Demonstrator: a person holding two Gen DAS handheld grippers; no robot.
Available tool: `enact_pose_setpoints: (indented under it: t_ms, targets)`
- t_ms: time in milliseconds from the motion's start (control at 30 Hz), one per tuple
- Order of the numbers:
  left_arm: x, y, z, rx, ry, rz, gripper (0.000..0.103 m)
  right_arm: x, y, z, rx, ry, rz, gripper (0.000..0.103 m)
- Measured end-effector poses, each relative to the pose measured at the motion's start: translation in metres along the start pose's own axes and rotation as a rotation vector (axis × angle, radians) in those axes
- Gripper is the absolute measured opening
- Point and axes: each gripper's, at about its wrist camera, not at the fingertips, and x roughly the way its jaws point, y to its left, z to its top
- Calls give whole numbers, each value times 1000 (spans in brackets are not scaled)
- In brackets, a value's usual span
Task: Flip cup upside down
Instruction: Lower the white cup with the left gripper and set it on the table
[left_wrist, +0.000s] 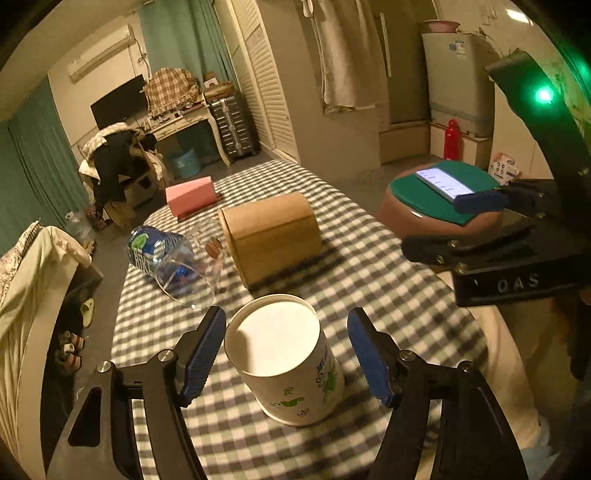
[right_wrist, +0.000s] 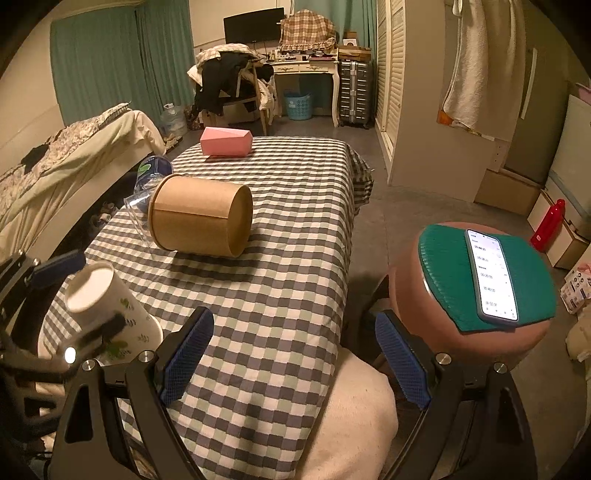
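A white paper cup (left_wrist: 288, 362) with green leaf print stands upright, mouth up, on the checked tablecloth (left_wrist: 369, 280). My left gripper (left_wrist: 288, 350) is open, its blue-padded fingers (left_wrist: 205, 354) on either side of the cup, apart from it. The cup also shows at the left of the right wrist view (right_wrist: 110, 314), with the left gripper around it. My right gripper (right_wrist: 295, 354) is open and empty over the table's near right edge; it also shows at the right of the left wrist view (left_wrist: 480, 201).
A brown cardboard cylinder (left_wrist: 271, 236) lies on its side behind the cup. A clear glass and a blue-labelled bottle (left_wrist: 162, 254) lie left of it. A pink box (left_wrist: 190, 195) sits at the far end. A stool with green mat and phone (right_wrist: 491, 273) stands right.
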Motion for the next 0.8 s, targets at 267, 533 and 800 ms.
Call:
enact_pose_setpoints:
  t_ms: [267, 533, 800]
  targets:
    - [-9, 4, -4, -48, -5, -34, 71, -11, 3, -3, 2, -11, -6, 90]
    - [-27, 17, 7, -114, -70, -53, 72, -26, 4, -4, 7, -29, -23, 90]
    - [-60, 56, 11, -248, -150, 39, 81, -63, 14, -3, 3, -134, -40, 90]
